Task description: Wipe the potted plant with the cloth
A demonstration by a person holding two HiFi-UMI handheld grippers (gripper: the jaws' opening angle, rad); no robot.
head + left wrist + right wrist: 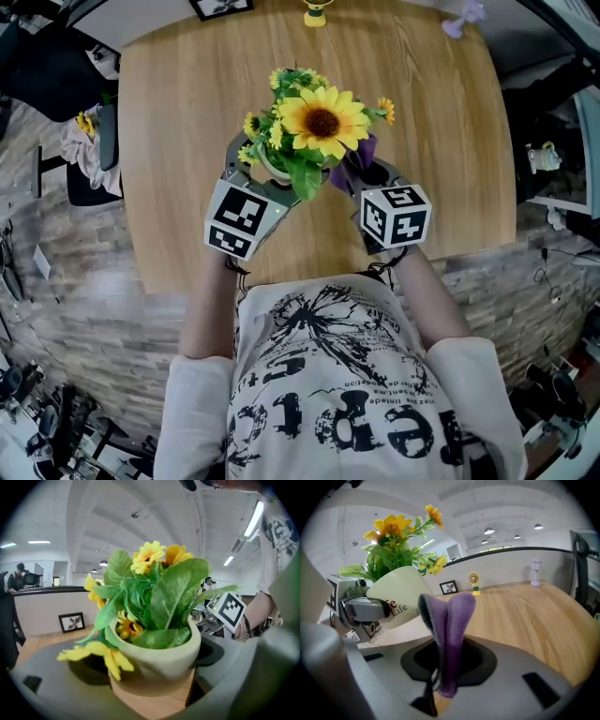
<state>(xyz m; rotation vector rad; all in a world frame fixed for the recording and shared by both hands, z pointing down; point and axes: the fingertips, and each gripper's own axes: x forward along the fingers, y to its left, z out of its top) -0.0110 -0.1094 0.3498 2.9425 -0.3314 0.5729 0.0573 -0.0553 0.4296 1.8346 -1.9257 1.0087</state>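
Biggest worry here is the potted plant (314,122) slipping. The left gripper (263,172) has its jaws spread wide and clamped on the rounded cream wall of the pot. The whole thing hangs in the air over the near part of the table (441,141), tipped a bit and resting on nothing. A smooth curved pot plus a sideways shove from wiping is exactly how it would twist or pop out of the jaws and drop onto the wood.

Second thing is the purple cloth (452,625). The right gripper (444,670) has its jaws closed on just the lower part, and the folded end sticks up loose. If that flap catches on the leaves or the big sunflower head, it could drag out of the grip or bend the petals. The cloth sits right beside the pot's side, but whether it's actually touching is hard to call from these angles.

Pose-wise, both forearms reach forward from the torso, elbows tucked in, with the grippers close together near the table's front edge. The left one points a little below level and takes the pot from the person's left. The right one angles down more steeply, aimed at the pot's right side
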